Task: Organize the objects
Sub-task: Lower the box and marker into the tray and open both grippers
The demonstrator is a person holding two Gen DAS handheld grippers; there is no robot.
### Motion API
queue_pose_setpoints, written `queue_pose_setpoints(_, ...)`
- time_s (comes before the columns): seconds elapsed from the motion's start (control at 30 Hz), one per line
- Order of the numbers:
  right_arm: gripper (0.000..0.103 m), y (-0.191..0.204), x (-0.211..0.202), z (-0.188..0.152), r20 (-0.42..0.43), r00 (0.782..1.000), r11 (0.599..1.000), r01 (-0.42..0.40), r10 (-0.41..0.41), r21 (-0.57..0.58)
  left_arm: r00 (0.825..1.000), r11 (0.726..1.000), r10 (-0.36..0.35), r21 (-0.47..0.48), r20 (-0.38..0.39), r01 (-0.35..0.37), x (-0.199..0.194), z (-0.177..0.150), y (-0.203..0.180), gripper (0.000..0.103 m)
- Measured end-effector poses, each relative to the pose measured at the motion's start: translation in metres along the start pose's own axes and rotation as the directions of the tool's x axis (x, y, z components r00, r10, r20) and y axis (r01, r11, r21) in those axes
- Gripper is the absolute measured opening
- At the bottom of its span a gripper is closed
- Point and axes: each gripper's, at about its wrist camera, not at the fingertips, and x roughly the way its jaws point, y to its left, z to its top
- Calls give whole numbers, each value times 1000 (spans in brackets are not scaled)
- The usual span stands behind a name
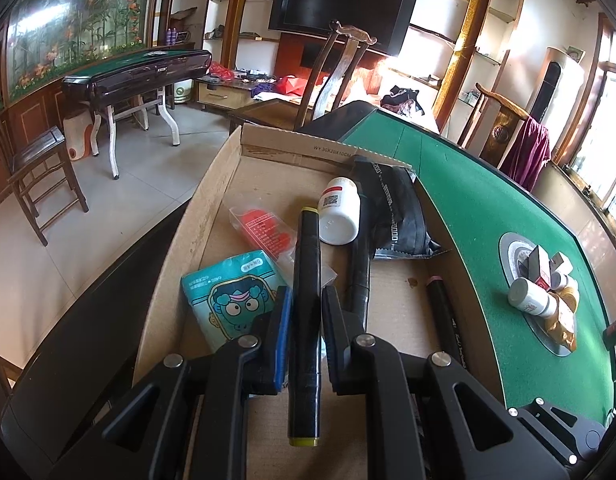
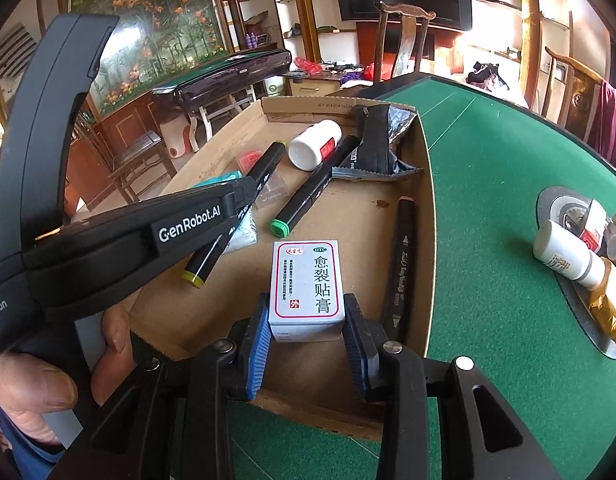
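Left wrist view: your left gripper [image 1: 304, 312] pinches a black marker [image 1: 306, 300] with yellow ends, jaws pressed tight on its barrel, held over the cardboard box [image 1: 212, 208]. The box sits on a green felt table [image 1: 479, 216], at its left edge. Inside the box: a teal tissue pack [image 1: 224, 300], a clear packet with red print [image 1: 264, 232], a white bottle [image 1: 339, 212] lying on its side, a black foil pouch [image 1: 395, 212] at the far right corner, a second black marker [image 1: 357, 276] beside the bottle, and a third marker [image 1: 447, 320] along the right wall. At the table's centre a round plate [image 1: 507, 244] carries small bottles and boxes in a heap. Room: grey tile floor [image 1: 120, 184], another green-topped table [image 1: 144, 68] against a floral mural [image 1: 76, 16], a wooden chair [image 1: 32, 164] at left, a dark TV [image 1: 343, 8] among wall shelves, a high-backed chair [image 1: 331, 72] beyond the box.

Right wrist view: your right gripper [image 2: 306, 332] holds a white medicine box [image 2: 308, 284] with Chinese print, blue pads pressing both sides, low over the near end of the cardboard box. Your left gripper comes in from the left with the yellow-ended marker; your hand [image 2: 40, 384] wraps its handle. The green-capped marker [image 2: 311, 188] lies mid-box, the bottle and pouch beyond. Green felt runs right to the plate of bottles. Same mural, TV and chairs behind.
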Motion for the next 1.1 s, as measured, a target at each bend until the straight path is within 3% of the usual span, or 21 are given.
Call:
queue_pose_setpoints(0.13,43,1,-3,-1,-3,1000,1000,-2,2,-2,1000,1000,-7,-19,10,7,-3,2,4,29)
queue_pose_setpoints(0.3,51,1,-13,-1,23,1000,1000,-5,5,-1,1000,1000,-11,-25,27,12,-7,3,4,37)
queue_pose_setpoints(0.4,52,0,-19,-1,38,999,1000,-11,10,4,999,999,-25,-42,44,27,-10,4,6,54)
queue_pose_setpoints(0.63,53,-10,-32,-2,60,998,999,-27,24,44,996,996,-54,-62,73,58,-15,6,8,58)
queue_pose_setpoints(1.1,58,-39,-52,-5,104,994,990,-54,40,132,995,996,-50,-64,92,56,-14,5,10,60)
